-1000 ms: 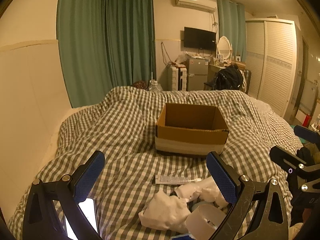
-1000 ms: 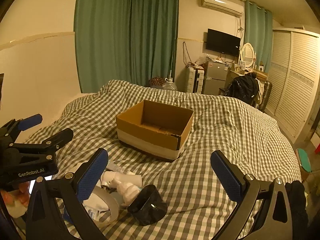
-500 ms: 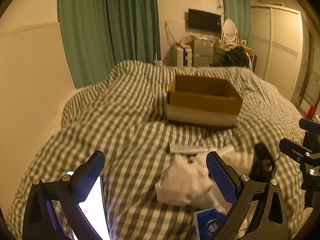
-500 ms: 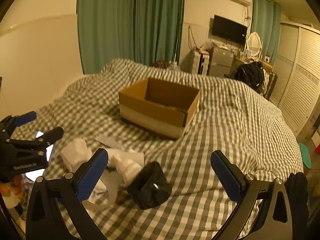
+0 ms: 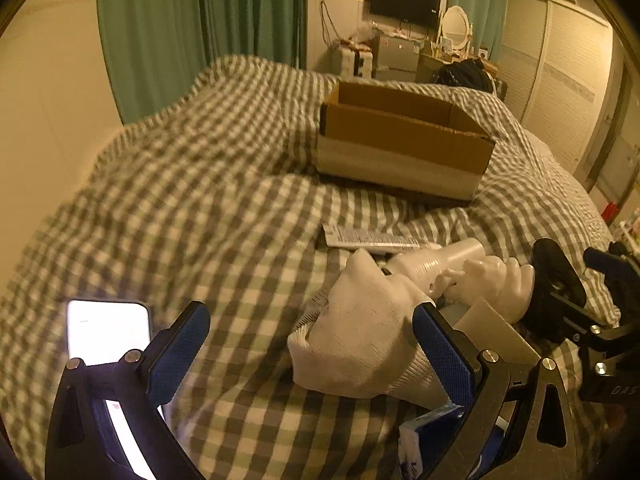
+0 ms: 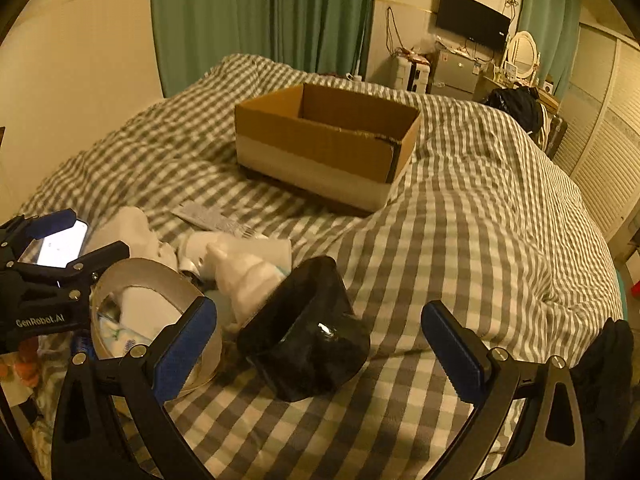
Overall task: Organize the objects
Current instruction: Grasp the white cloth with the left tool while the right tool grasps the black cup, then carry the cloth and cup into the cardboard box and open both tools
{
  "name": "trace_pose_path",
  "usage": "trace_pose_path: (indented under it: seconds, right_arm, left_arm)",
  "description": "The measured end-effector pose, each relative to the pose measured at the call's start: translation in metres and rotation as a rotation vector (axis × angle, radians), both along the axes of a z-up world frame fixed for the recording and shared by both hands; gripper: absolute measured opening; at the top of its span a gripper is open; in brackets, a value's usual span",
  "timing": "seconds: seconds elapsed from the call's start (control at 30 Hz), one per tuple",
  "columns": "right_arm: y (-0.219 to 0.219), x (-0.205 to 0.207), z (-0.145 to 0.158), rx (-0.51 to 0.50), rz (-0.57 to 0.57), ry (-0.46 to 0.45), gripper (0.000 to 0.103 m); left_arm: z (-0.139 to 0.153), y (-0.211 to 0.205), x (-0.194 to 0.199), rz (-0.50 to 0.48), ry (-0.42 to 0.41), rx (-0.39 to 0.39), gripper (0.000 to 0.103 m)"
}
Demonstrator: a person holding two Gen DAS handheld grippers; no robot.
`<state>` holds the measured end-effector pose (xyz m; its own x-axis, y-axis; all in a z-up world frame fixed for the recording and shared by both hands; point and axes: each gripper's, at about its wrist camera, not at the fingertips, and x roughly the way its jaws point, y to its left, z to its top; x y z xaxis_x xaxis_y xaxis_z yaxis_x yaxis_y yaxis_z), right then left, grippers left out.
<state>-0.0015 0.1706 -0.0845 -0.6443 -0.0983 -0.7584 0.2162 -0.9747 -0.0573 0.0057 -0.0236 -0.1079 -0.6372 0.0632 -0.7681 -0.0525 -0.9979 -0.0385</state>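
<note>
Bedcover (image 5: 224, 200): grey-and-white check. Cardboard box (image 6: 326, 144): brown walls, pale band along base, dark strip at one corner. Curtains (image 6: 260, 12): plain green. Left gripper (image 5: 312, 354) and right gripper (image 6: 320, 348): black frames, blue textured pads. Sock (image 5: 360, 332): white. Bottle (image 6: 248, 278): translucent white. Tape roll (image 6: 152, 304): tan outer face. Crumpled object (image 6: 310, 330) between right pads: glossy black, possibly plastic. Tube (image 5: 368, 238): white, small dark print. Phone (image 5: 106, 332): screen lit white.
</note>
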Motion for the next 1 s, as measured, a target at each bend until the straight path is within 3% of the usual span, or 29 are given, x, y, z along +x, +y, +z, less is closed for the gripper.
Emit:
trace_pose_path:
  seconds: [0.2, 0.27, 0.43, 0.5, 0.6, 0.7, 1.0]
  right_arm:
    - [0.007, -0.008, -0.016, 0.002, -0.020, -0.042, 0.085]
    - [0.008, -0.008, -0.017, -0.009, -0.011, -0.043, 0.071]
    - [0.003, -0.005, -0.011, 0.001, 0.025, -0.018, 0.046]
    - [0.002, -0.004, -0.008, 0.003, 0.031, -0.009, 0.044]
    - [0.001, -0.002, -0.004, 0.013, 0.040, 0.007, 0.038]
    - [0.003, 0.000, 0.003, 0.013, 0.044, 0.027, 0.033]
    - [0.011, 0.004, 0.025, 0.022, 0.038, 0.116, 0.032]
  left_arm:
    - [-0.019, 0.001, -0.021, -0.042, -0.079, 0.112, 0.103]
    - [-0.018, 0.004, -0.021, -0.060, -0.075, 0.121, 0.101]
    - [-0.012, 0.007, -0.014, -0.102, -0.073, 0.147, 0.074]
    - [-0.008, 0.009, -0.010, -0.106, -0.067, 0.136, 0.060]
    - [-0.003, 0.011, -0.005, -0.107, -0.045, 0.103, 0.052]
    - [0.003, 0.009, -0.001, -0.099, -0.037, 0.107, 0.048]
    - [0.036, 0.005, -0.002, -0.087, 0.051, 0.059, 0.045]
